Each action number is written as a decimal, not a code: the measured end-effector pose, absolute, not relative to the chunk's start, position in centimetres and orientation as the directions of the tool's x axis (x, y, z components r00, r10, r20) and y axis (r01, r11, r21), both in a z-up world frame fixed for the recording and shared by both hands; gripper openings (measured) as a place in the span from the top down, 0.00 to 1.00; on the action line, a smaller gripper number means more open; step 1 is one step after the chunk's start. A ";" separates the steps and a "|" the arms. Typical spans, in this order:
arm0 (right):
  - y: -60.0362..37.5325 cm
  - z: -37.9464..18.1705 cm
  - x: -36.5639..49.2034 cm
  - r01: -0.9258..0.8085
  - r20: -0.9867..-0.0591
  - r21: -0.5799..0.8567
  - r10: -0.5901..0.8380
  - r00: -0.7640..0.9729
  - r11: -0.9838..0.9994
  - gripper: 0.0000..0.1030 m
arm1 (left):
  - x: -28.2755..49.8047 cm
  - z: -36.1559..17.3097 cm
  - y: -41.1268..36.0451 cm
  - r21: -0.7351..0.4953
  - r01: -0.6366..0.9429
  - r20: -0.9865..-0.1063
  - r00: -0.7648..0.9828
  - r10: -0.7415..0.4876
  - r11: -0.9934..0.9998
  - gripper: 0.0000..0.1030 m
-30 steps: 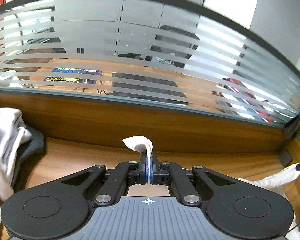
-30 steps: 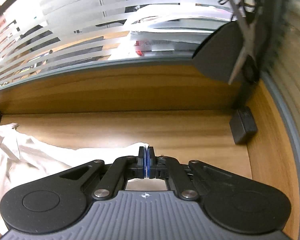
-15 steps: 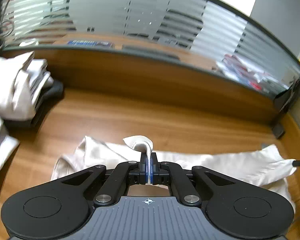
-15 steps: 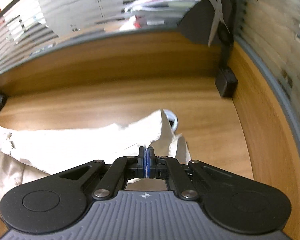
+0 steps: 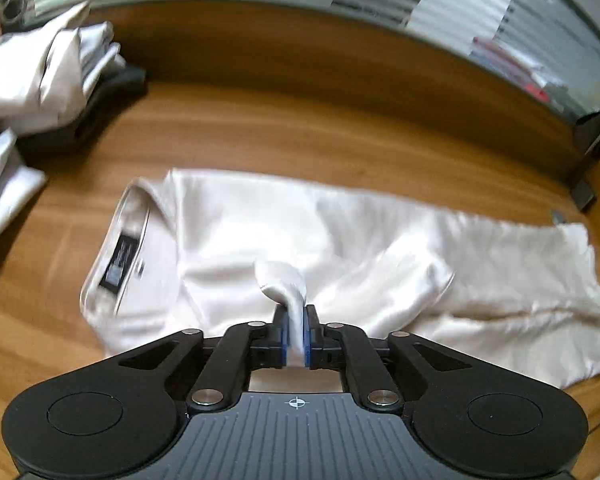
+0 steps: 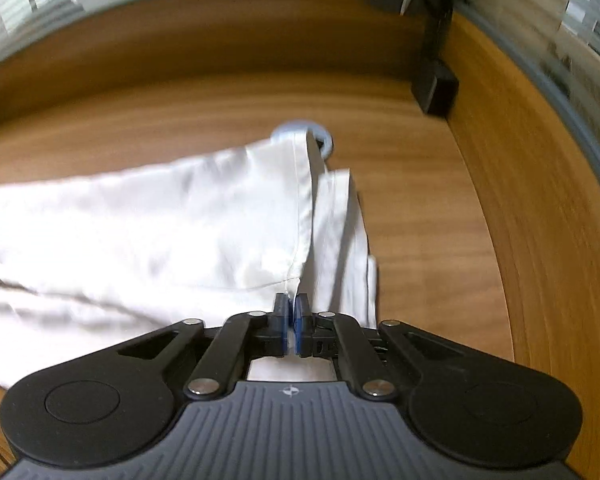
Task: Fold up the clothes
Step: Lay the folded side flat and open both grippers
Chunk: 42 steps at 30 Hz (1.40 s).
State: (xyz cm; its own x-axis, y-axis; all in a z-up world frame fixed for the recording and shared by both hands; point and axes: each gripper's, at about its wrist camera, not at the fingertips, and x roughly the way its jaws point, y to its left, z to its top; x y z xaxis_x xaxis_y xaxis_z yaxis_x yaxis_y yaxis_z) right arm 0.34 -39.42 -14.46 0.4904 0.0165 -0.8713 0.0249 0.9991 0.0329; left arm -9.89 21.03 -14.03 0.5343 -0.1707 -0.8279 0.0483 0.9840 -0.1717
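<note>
Left wrist view: the left gripper (image 5: pixel 298 330) had just begun opening its jaws, a fold of the white shirt (image 5: pixel 340 248) still pinched between the blue pads (image 5: pixel 285 332). The shirt lay flat on the wooden desk (image 5: pixel 300 136), collar to the left, ahead of the fingers. Right wrist view: the right gripper (image 6: pixel 291 328) stood nearly closed, clamped on the shirt's hem (image 6: pixel 296 280), with cloth spread ahead and leftward.

A wooden surface (image 5: pixel 260 136) carries a white shirt (image 5: pixel 360 240) spread flat at centre, a heap of pale clothes (image 5: pixel 40 80) at ten o'clock, and a black block (image 6: pixel 436 92) at two o'clock.
</note>
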 end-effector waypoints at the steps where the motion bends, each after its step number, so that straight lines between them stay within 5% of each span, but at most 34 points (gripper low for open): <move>1: -39.3 -14.6 0.1 0.029 -0.875 0.026 0.009 0.484 0.999 0.91 | -10.3 -14.2 21.1 -0.172 0.050 -0.831 0.529 -0.173 0.984 0.77; 4: -38.8 -14.1 -0.7 0.035 -0.872 0.002 -0.015 0.489 0.999 0.75 | -11.5 -14.6 21.5 -0.170 0.047 -0.841 0.514 -0.170 0.984 0.64; 19: -36.1 -11.3 -3.1 -0.005 -0.850 0.052 0.047 0.525 0.999 0.58 | -15.8 -14.1 24.0 -0.170 -0.052 -0.843 0.525 -0.118 0.984 0.51; 29: -32.5 -11.1 -1.9 -0.131 -0.864 0.071 0.127 0.487 0.989 0.58 | -14.4 -14.4 23.9 -0.235 -0.056 -0.811 0.562 -0.164 0.970 0.51; 42: -19.8 -9.6 3.7 -0.476 -0.837 0.212 0.410 0.363 0.854 0.57 | -12.1 -16.8 24.0 -0.282 -0.082 -0.817 0.542 -0.195 0.956 0.54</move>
State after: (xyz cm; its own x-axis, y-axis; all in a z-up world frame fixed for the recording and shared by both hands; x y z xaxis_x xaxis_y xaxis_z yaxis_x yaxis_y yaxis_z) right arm 3.65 -19.85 -9.59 0.3630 0.4101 -0.8367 -0.4757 0.8537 0.2121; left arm -12.15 24.02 -16.80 0.5420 -0.1953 -0.8174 -0.0816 0.9558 -0.2825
